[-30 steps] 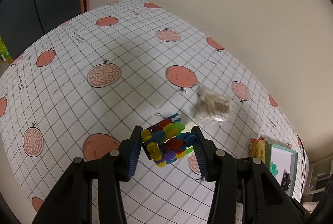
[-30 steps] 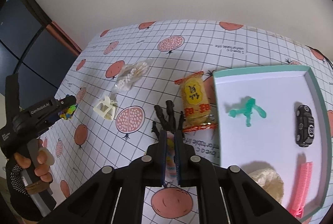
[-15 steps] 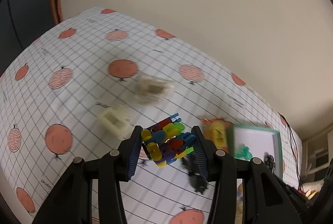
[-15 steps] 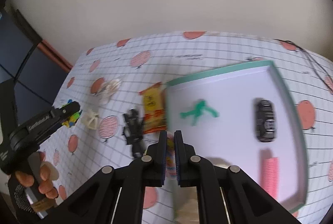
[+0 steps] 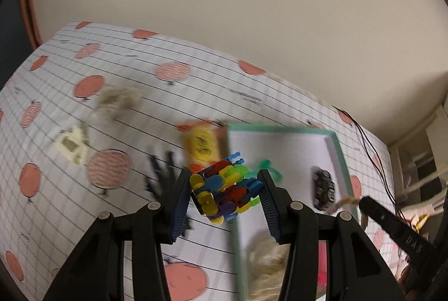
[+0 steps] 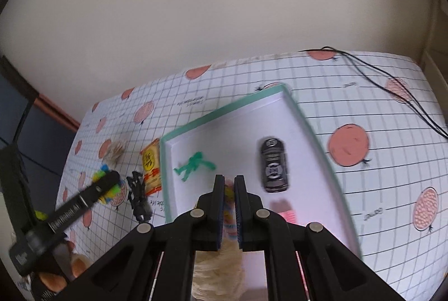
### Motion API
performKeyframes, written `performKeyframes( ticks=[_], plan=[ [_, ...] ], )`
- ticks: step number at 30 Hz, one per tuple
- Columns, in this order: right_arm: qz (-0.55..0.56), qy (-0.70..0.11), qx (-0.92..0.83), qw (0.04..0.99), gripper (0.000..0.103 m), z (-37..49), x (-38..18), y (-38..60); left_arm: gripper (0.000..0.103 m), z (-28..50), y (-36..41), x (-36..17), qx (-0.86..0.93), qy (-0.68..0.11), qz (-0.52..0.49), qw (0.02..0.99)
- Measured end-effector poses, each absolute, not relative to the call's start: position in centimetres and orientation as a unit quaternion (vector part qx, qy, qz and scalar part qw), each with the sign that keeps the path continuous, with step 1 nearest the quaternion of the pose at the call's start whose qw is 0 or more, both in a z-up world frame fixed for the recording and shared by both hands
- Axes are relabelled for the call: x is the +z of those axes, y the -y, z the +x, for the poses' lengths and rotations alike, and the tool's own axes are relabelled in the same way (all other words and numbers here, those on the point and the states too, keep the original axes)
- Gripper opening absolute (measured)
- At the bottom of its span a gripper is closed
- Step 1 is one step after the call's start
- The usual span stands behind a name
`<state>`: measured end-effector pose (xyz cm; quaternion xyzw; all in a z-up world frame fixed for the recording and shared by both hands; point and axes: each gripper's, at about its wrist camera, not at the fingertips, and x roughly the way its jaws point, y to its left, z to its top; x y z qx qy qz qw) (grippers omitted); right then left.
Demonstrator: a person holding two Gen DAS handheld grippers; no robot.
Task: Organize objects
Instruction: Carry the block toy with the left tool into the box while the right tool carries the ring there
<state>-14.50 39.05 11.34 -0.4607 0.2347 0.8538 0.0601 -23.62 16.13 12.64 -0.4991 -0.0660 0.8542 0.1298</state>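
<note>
Table [image 6: 364, 94] under grid-and-pomegranate cloth, carrying shallow green-rimmed white tray [image 6: 224, 116] with black toy car [image 6: 273, 165] inside. Left tongs [image 5: 225, 196] clamped on multicoloured plastic link toy [image 5: 224, 190] at tray's edge. Right tongs [image 6: 229, 190] nearly closed, pinching something pastel, unclear.

Left wrist view motion-smeared: beige packet [image 5: 117, 101], yellow snack pack [image 5: 202, 145], black clip [image 5: 163, 175] all soft, print unreadable. Green figure [image 5: 267, 167] mostly behind colourful block toy [image 5: 224, 189]. Pale fluffy item [image 5: 268, 261] cut by bottom edge, identity unclear. Right gripper [image 6: 229, 183] fingers nearly together on thin striped piece [image 6: 229, 213], mostly hidden. Pink comb [image 6: 287, 214] half covered. Holding hand [image 6: 51, 277] cropped at corner.
</note>
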Motion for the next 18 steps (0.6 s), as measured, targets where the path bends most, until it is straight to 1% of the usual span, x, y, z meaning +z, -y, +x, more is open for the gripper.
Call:
performKeyframes(
  ticks=[7, 18],
  plan=[
    [-0.452, -0.247, 0.853, 0.083, 0.007, -13.1, 11.3, -41.3, 0.049, -22.4, -20.2, 11.8, 0.844, 0.050, -0.509, 0.162],
    [-0.467, -0.248, 0.844, 0.094, 0.007, -13.2, 9.4, -41.6, 0.049, -22.1, -22.4, 9.5, 0.829, 0.032, -0.531, 0.171]
  ],
)
